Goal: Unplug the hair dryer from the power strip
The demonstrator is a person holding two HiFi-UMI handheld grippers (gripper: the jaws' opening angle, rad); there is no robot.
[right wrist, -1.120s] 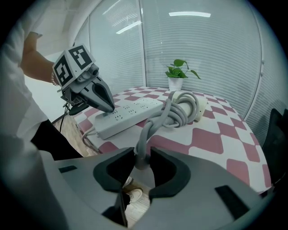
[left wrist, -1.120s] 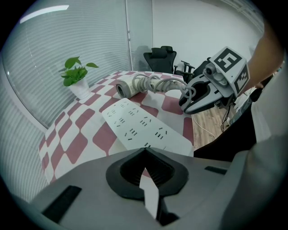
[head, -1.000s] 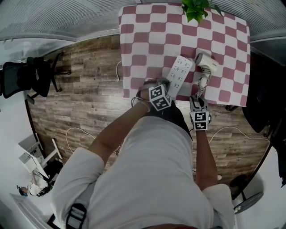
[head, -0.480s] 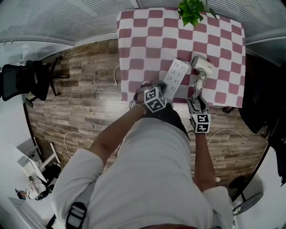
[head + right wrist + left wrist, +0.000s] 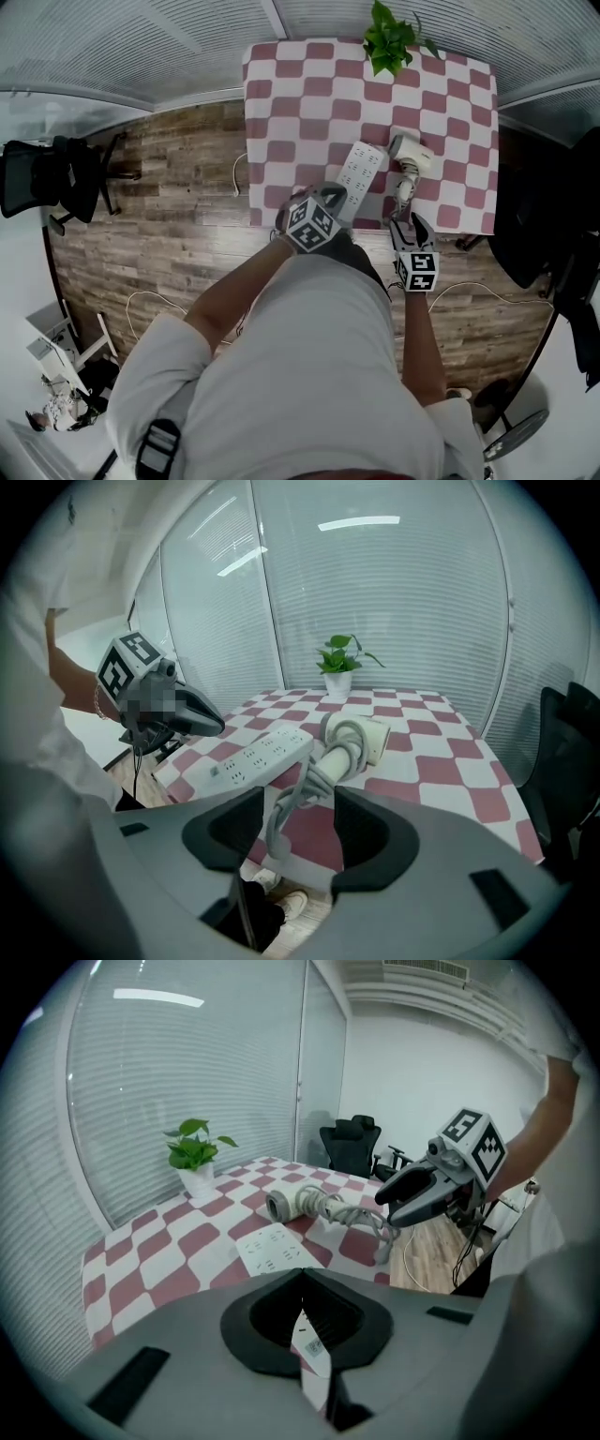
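A white power strip [image 5: 361,173] [image 5: 272,1246] [image 5: 258,752] lies on the checkered table [image 5: 300,84]. Beside it lies the white hair dryer [image 5: 410,150] [image 5: 291,1204] [image 5: 361,735], its cord [image 5: 309,785] wound round the handle. The cord's plug end [image 5: 272,841] hangs at the table's front edge, out of the strip. My right gripper [image 5: 412,222] [image 5: 298,813] hovers above that edge, open, its pads clear of the cord. My left gripper [image 5: 336,194] [image 5: 302,1279] is raised over the strip's near end, shut, with only a white sliver showing through the slit.
A potted plant [image 5: 389,37] [image 5: 195,1152] stands at the table's far edge by the blinds. Black office chairs [image 5: 56,173] [image 5: 352,1143] stand off to the sides. Loose cables [image 5: 478,291] lie on the wooden floor beside the person.
Both grippers have lifted and drawn back from the table toward the person. The right gripper has come off the cord near the dryer's handle.
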